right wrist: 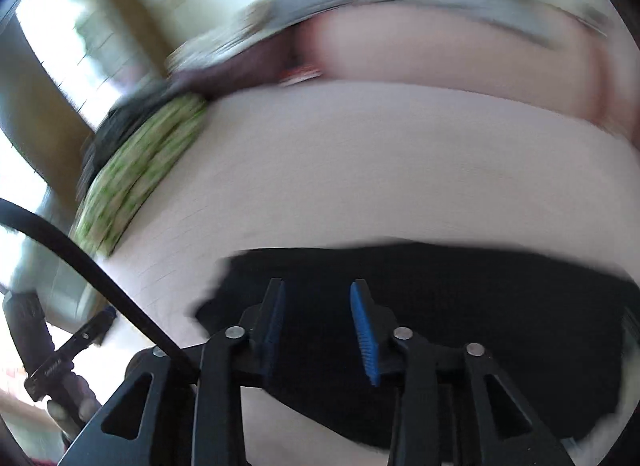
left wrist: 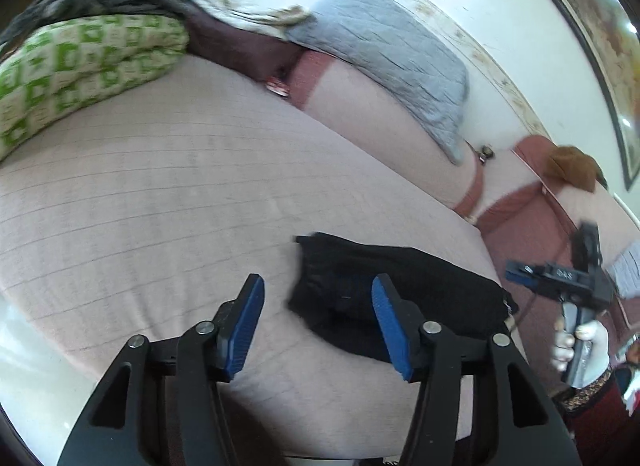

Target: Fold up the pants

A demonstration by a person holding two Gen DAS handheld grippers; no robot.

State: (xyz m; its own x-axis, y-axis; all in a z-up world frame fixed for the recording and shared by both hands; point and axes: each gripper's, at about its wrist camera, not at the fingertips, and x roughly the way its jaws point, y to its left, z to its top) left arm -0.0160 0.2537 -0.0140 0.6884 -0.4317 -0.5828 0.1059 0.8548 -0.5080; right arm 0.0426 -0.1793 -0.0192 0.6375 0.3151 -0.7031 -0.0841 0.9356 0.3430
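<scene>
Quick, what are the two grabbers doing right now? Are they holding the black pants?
Left gripper: open, holding nothing, above the black pants.
Right gripper: open, holding nothing, over the pants.

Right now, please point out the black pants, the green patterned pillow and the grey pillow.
black pants point(left wrist: 420, 286), left wrist view, middle of the folded cloth
green patterned pillow point(left wrist: 80, 69), left wrist view, its top face
grey pillow point(left wrist: 384, 53), left wrist view, its centre
</scene>
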